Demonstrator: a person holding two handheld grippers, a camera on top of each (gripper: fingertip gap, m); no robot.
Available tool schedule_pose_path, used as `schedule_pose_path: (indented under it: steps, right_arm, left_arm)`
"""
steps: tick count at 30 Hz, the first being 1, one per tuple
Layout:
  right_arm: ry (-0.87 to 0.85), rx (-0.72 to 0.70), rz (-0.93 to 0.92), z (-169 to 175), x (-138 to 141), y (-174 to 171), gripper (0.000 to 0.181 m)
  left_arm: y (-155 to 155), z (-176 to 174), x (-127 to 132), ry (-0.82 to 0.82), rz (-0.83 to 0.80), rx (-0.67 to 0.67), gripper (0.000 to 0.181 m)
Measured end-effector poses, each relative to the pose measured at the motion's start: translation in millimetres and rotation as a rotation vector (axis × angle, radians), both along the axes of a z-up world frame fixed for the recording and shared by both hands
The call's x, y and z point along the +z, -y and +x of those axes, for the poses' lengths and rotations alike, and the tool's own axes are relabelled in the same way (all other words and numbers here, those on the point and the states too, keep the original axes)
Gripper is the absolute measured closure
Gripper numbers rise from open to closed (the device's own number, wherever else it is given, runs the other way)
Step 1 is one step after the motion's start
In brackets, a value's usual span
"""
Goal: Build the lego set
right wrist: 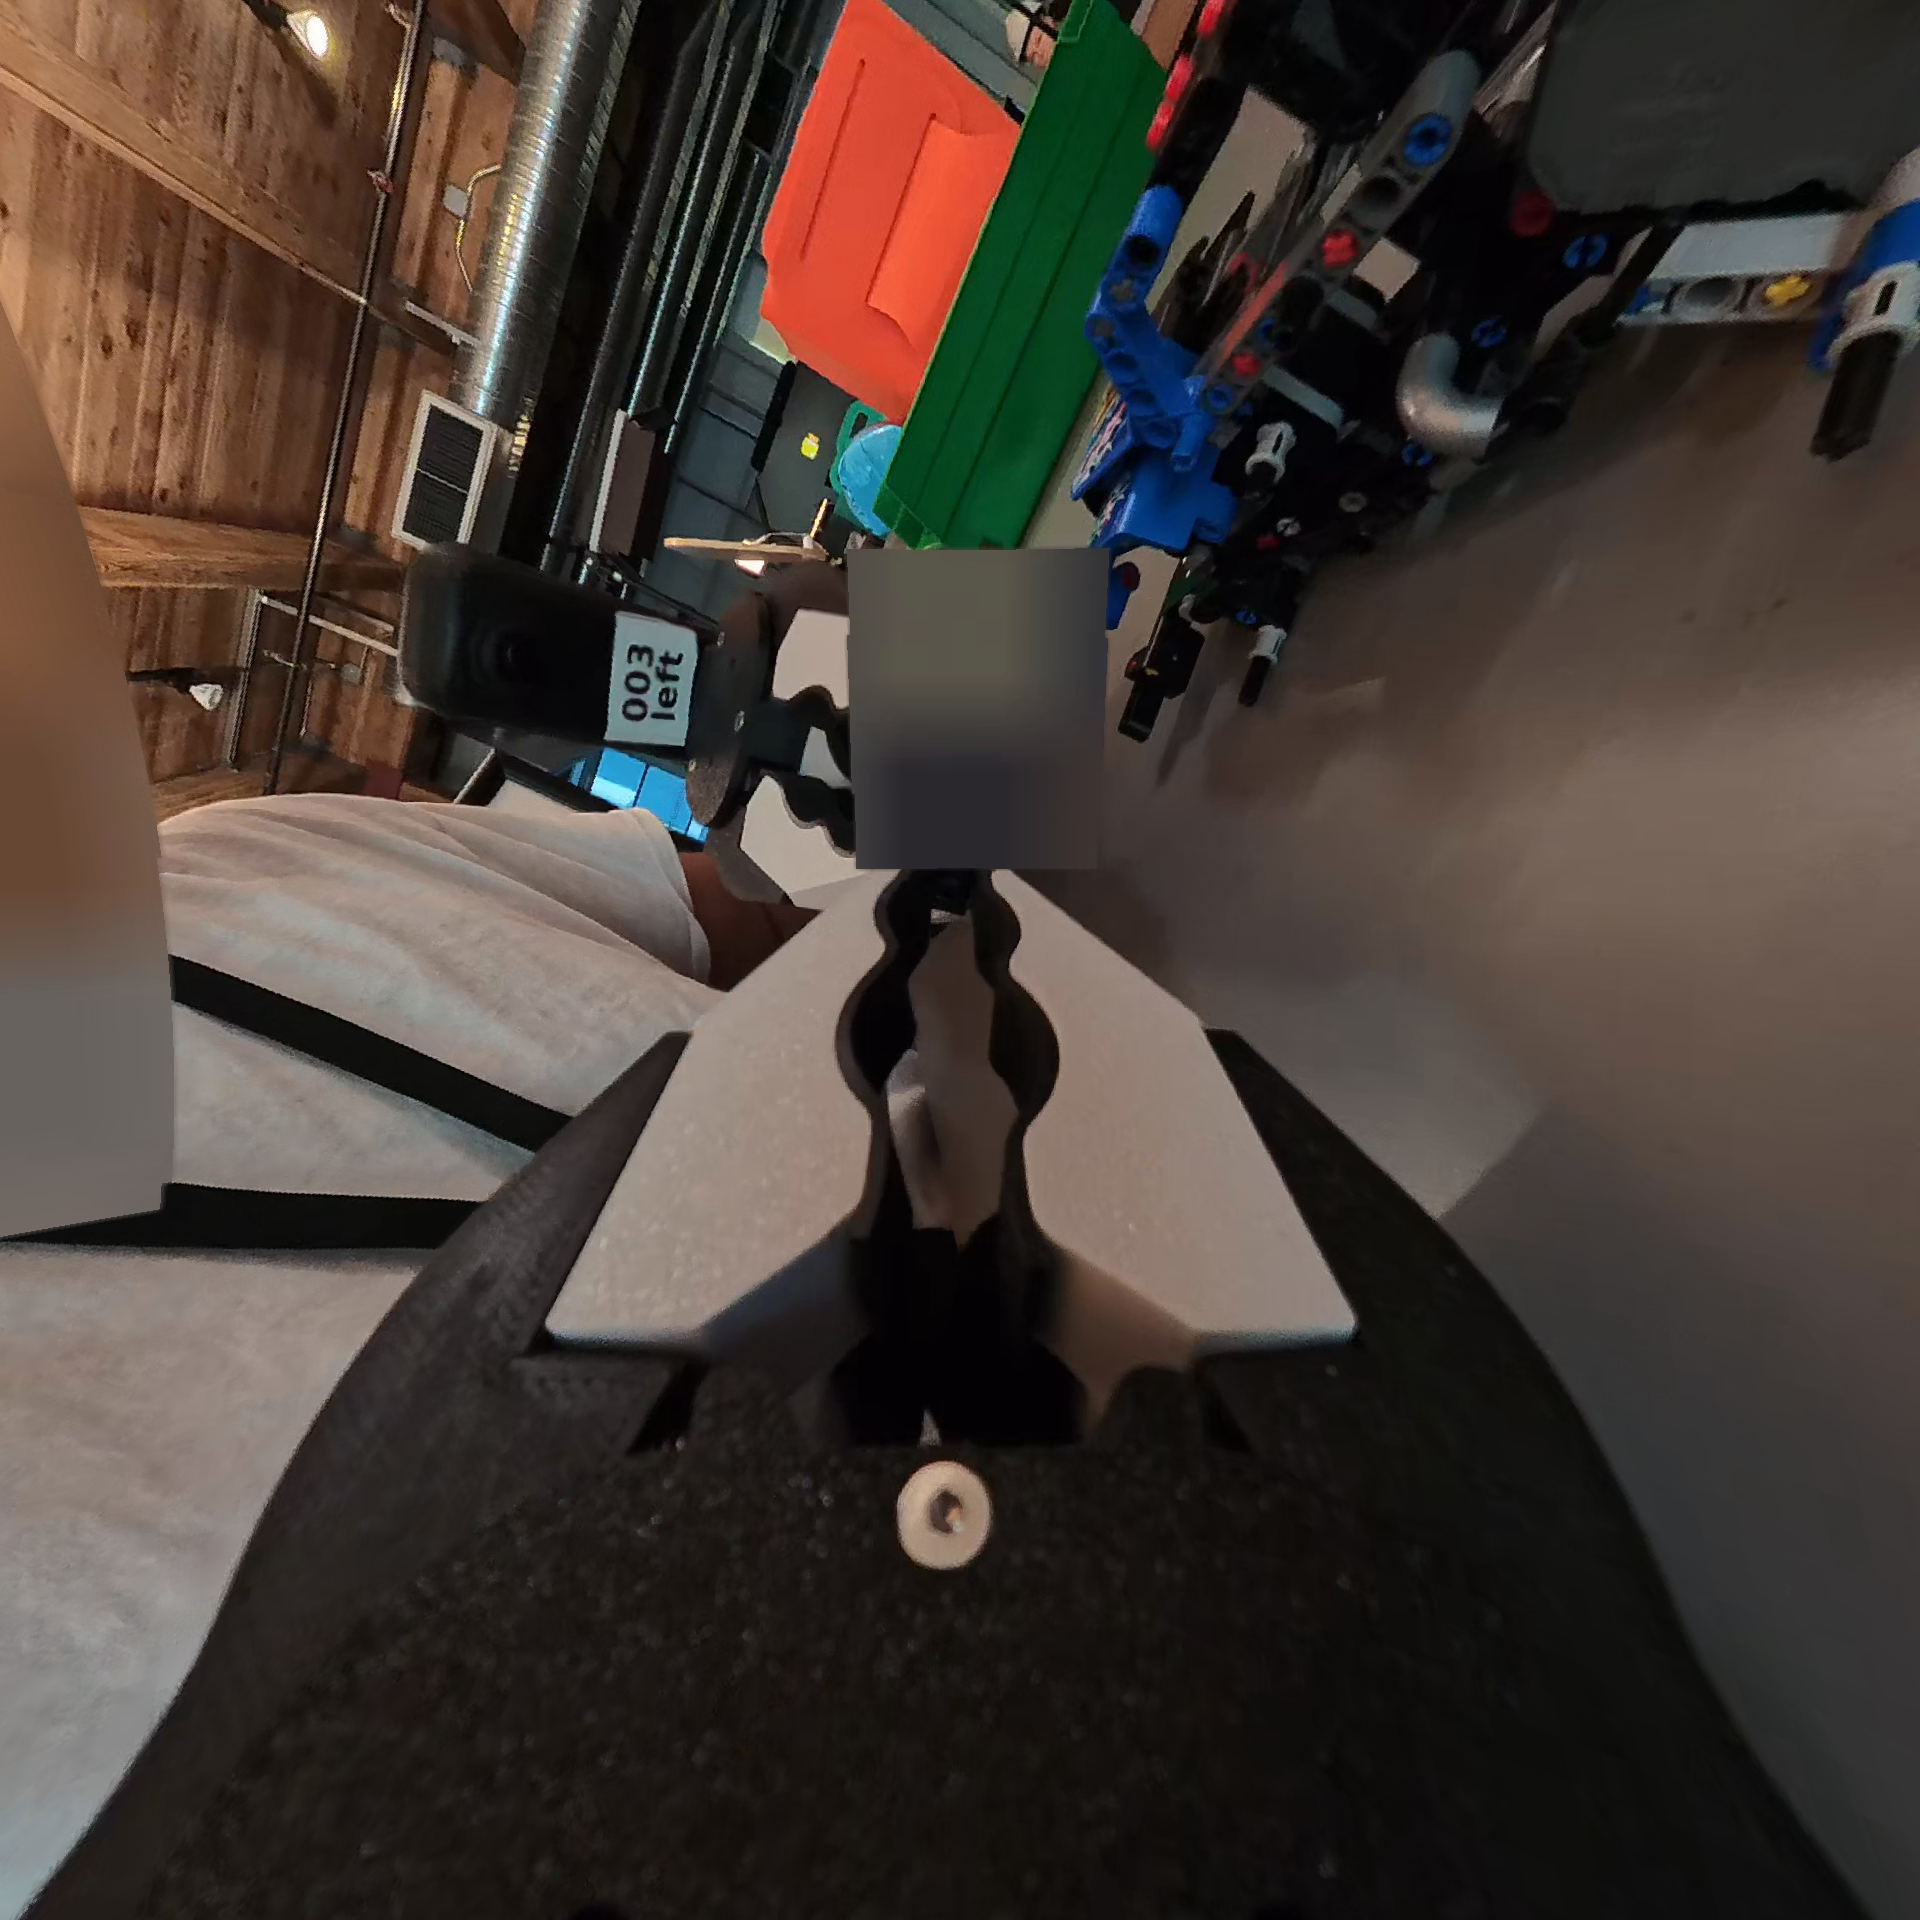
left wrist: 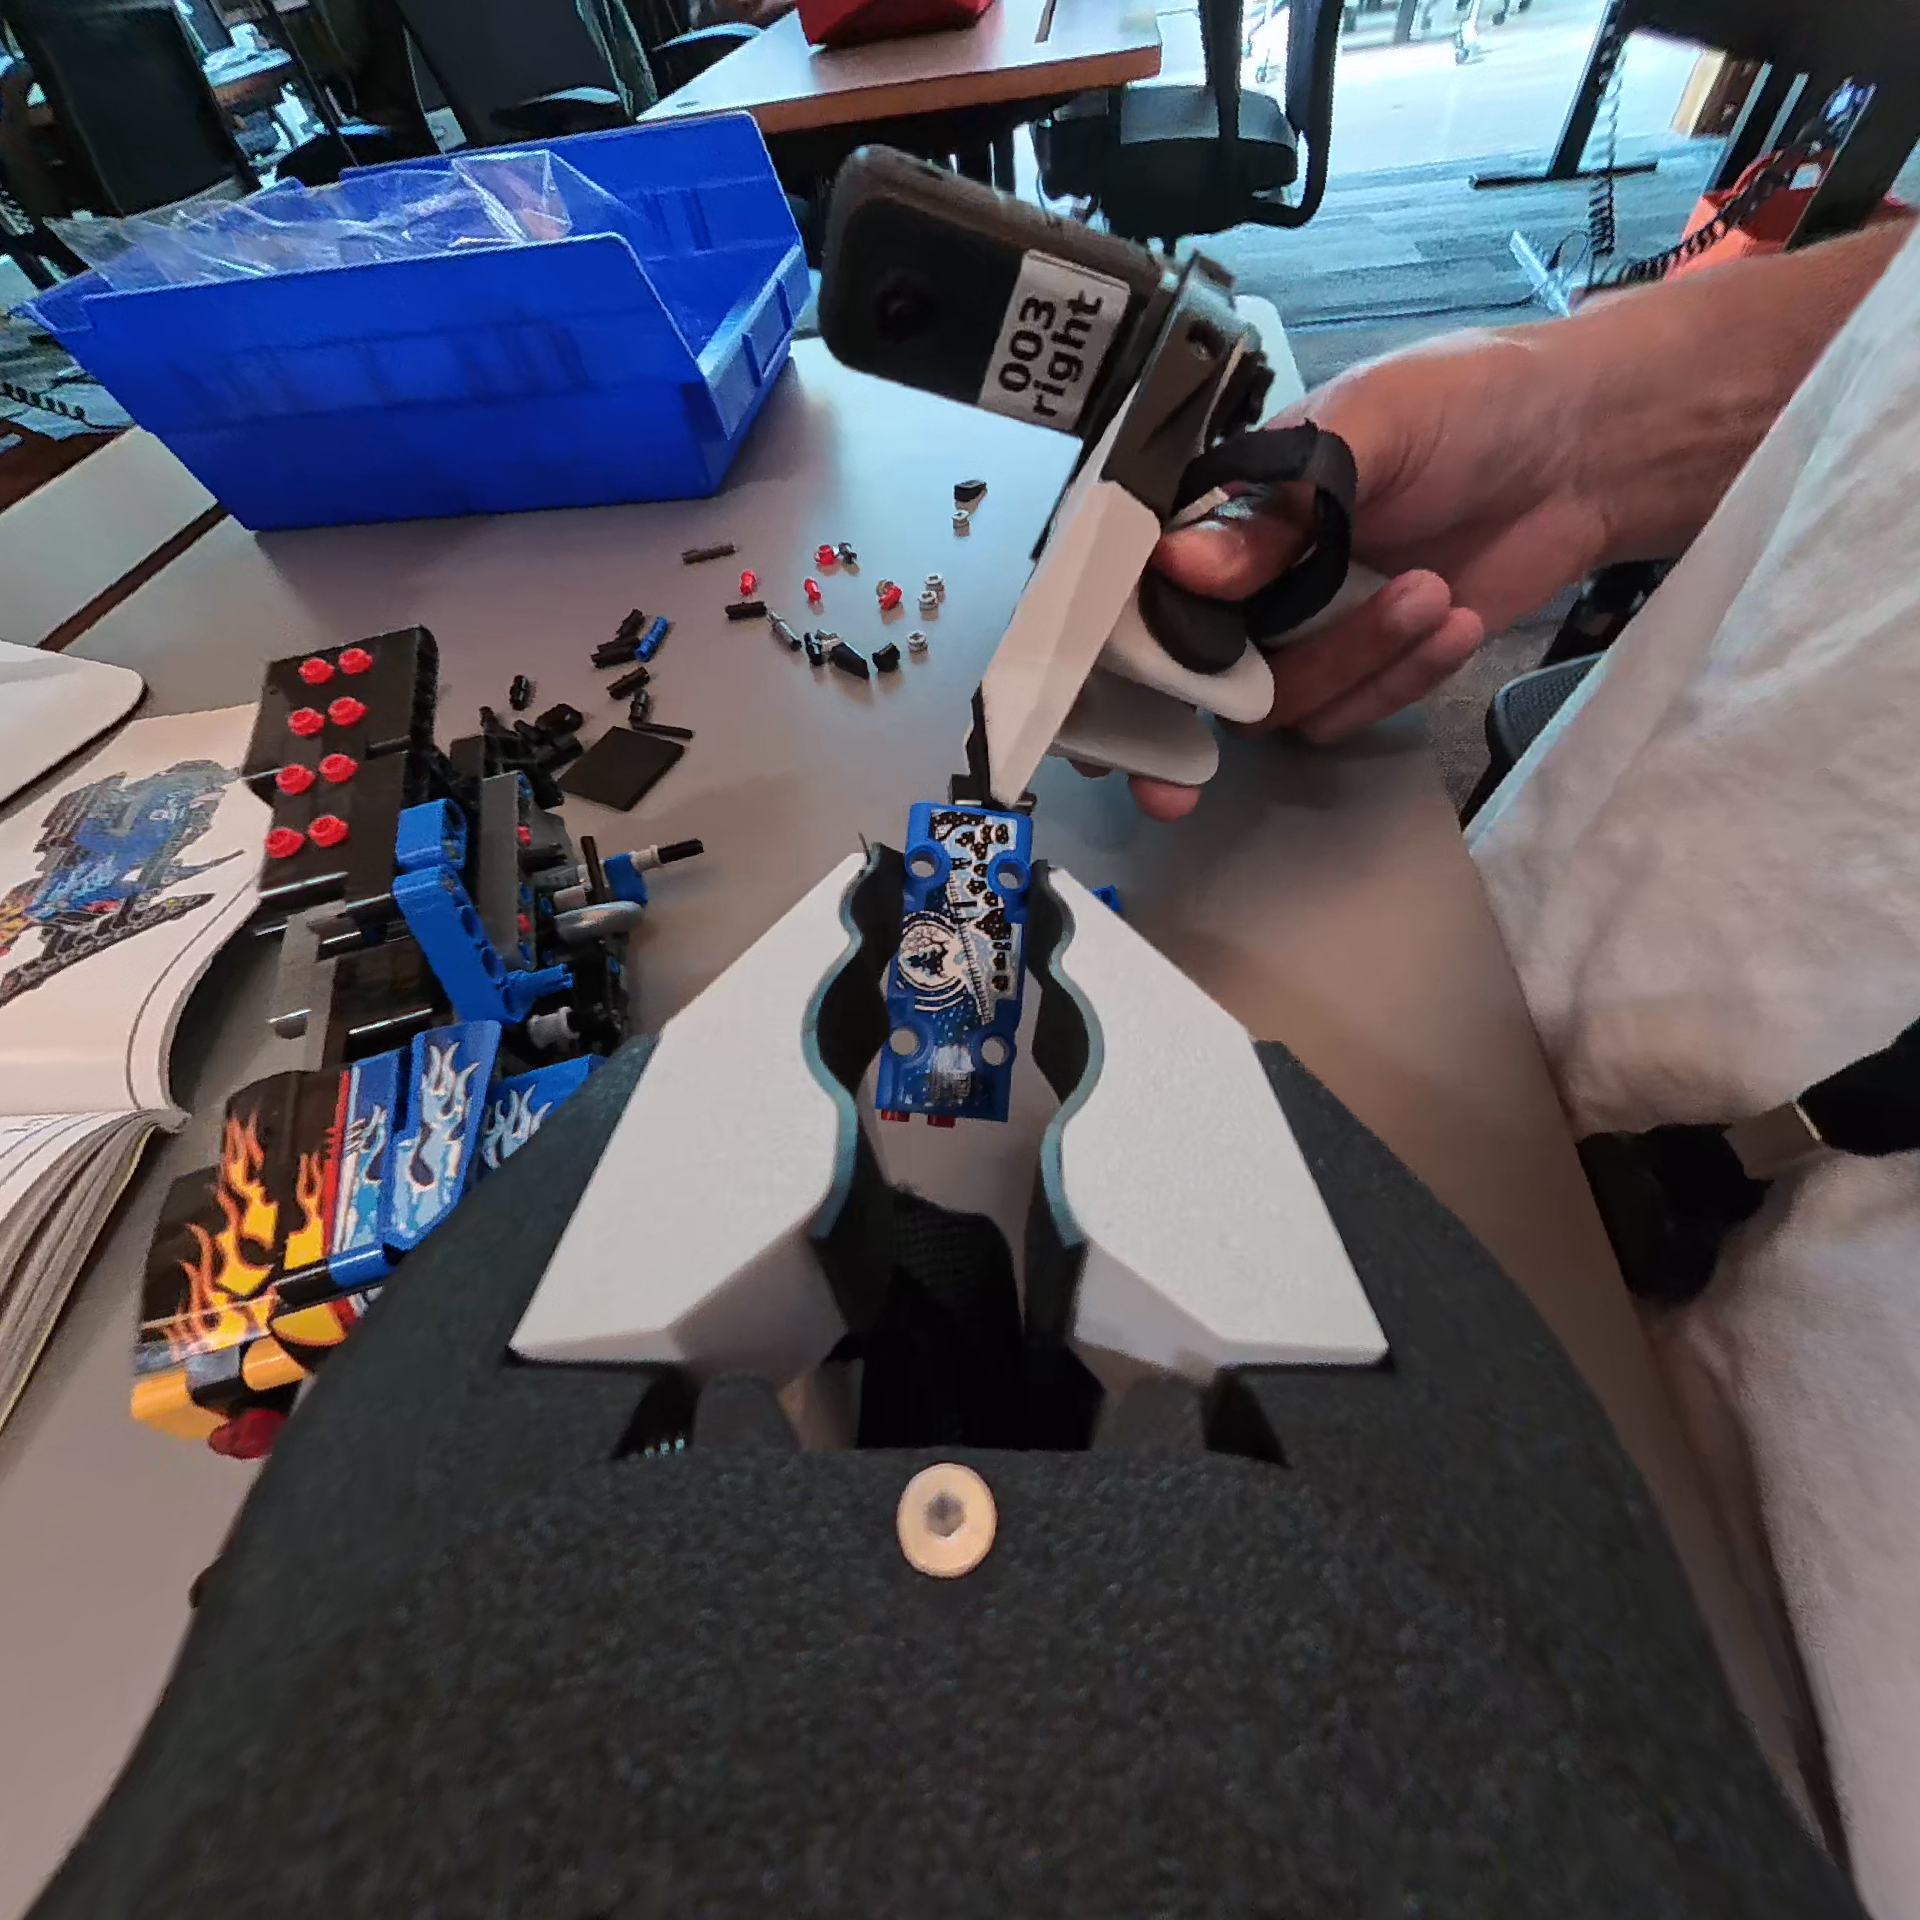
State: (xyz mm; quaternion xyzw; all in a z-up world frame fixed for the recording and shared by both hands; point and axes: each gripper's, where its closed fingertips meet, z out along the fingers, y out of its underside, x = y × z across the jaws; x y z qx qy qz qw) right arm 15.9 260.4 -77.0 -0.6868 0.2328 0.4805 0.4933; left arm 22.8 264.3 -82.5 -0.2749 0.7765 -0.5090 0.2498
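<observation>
Lego panel [left wrist: 954, 966], blue and printed, sits clamped by its long edges in my left gripper [left wrist: 951, 925], above the tabletop's [left wrist: 1195, 935] near edge; light, stiff, slick plastic, I'd judge. My right gripper [left wrist: 992, 795] pinches a small black piece [right wrist: 940, 899] at its top end. Blue bin [left wrist: 416, 343] at the far-left corner holds clear plastic bags [left wrist: 312, 208]

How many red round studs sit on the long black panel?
8, in four pairs along the black panel: far pair, two middle pairs, near pair. More may be hidden.

One blue bin [left wrist: 416, 343], one open instruction booklet [left wrist: 94, 935], one part-built model [left wrist: 416, 935], eight red studs [left wrist: 312, 769] on it, two grippers.
</observation>
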Motion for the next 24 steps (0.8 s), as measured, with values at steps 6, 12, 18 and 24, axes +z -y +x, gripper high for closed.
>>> schedule_pose_path:
  steps: [6, 12, 18, 24]
  right_arm:
    - [0.025, -0.067, 0.054, 10, 9, -3, 0.174]
    - [0.758, -0.208, 0.192, 30, 34, -4, 0.135]
    - [1.477, -0.334, 0.134, 22, 32, -22, 0.116]
    - [1.662, -0.285, 0.103, 16, 39, -38, 0.118]
  left_arm:
    - [-1, 9, 7, -0.049, -0.106, 0.036, 0.159]
    - [-15, 16, 19, -0.153, -0.302, 0.078, 0.159]
    - [-17, 20, 39, -0.291, -0.577, 0.134, 0.159]
    - [-22, 22, 48, -0.267, -0.572, 0.251, 0.159]
